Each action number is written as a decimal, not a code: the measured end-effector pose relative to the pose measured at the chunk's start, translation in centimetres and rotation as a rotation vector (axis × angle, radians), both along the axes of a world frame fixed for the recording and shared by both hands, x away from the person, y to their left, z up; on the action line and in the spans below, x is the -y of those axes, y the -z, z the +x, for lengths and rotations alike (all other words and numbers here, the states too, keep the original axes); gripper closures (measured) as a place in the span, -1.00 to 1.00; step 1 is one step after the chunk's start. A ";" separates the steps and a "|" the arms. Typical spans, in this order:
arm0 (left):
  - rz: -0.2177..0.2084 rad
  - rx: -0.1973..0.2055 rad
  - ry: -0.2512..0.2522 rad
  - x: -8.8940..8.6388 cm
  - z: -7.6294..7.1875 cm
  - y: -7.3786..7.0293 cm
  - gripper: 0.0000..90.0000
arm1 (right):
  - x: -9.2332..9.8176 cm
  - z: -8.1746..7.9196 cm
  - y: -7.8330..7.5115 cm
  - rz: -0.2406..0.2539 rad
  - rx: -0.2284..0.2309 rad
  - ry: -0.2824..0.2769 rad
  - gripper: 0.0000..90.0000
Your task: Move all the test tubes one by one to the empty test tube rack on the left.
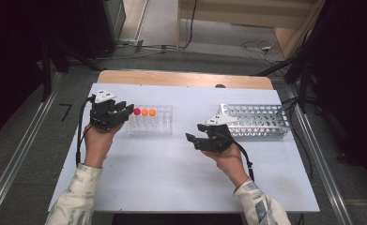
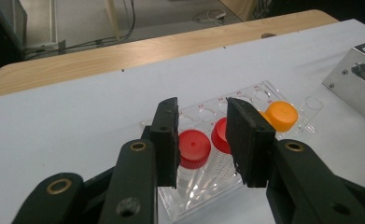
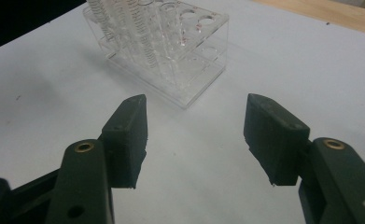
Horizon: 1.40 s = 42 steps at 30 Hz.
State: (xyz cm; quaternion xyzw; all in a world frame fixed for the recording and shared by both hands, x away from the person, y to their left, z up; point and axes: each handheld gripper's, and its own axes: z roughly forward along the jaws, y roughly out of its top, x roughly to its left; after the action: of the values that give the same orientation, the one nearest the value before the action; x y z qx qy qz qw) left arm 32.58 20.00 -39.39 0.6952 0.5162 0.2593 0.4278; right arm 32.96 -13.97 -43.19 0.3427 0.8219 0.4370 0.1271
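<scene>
The left gripper (image 2: 201, 140) hangs at the left end of the clear rack (image 1: 164, 125), its jaws parted a little and closing on nothing; in the left gripper view the pads stand either side of the gap above 2 red-capped tubes (image 2: 193, 148), but I cannot tell whether either pad touches a cap. The nearer red cap sits just behind the left-hand pad, the second red cap (image 2: 220, 136) half hidden by the right-hand pad.

Seen from the high view, the tubes stand upright in the rack's front row, long axis vertical, caps up: red (image 1: 137, 111) at the rack's left end, then 2 orange caps (image 1: 145, 112) to its right. The rest of the rack's holes look empty.

The right gripper (image 1: 197, 133) rests to the right of the rack and nearer the person, jaws spread wide with only bare bench (image 3: 208, 154) between them, pointing toward the rack. Beyond it, further right of the rack, lies a metal rack (image 1: 256, 119).

The left hand (image 1: 98, 140) is much the nearer to the tubes. My judgement: the coming move is a grasp on a red tube from above, so the gripper must straddle the cap and lift straight up along the tube's axis.
</scene>
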 end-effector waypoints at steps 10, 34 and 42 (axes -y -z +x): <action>-0.045 0.016 -0.010 -0.6 -0.6 -0.6 0.25 | 0.0 0.0 0.0 -0.001 0.002 0.000 -0.15; -0.100 0.014 0.025 0.4 -1.4 -1.3 -0.46 | 0.3 0.0 -0.1 0.002 -0.003 0.008 -0.19; -0.064 0.015 0.041 1.0 -2.1 -1.3 -0.50 | 0.4 0.0 -0.1 -0.001 -0.002 0.012 -0.20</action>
State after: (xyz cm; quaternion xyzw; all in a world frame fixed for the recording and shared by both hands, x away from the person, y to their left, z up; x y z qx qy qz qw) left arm 30.52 19.01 -38.12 0.6898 0.5064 0.2391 0.4589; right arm 32.93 -14.34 -43.10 0.3478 0.8202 0.4354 0.1290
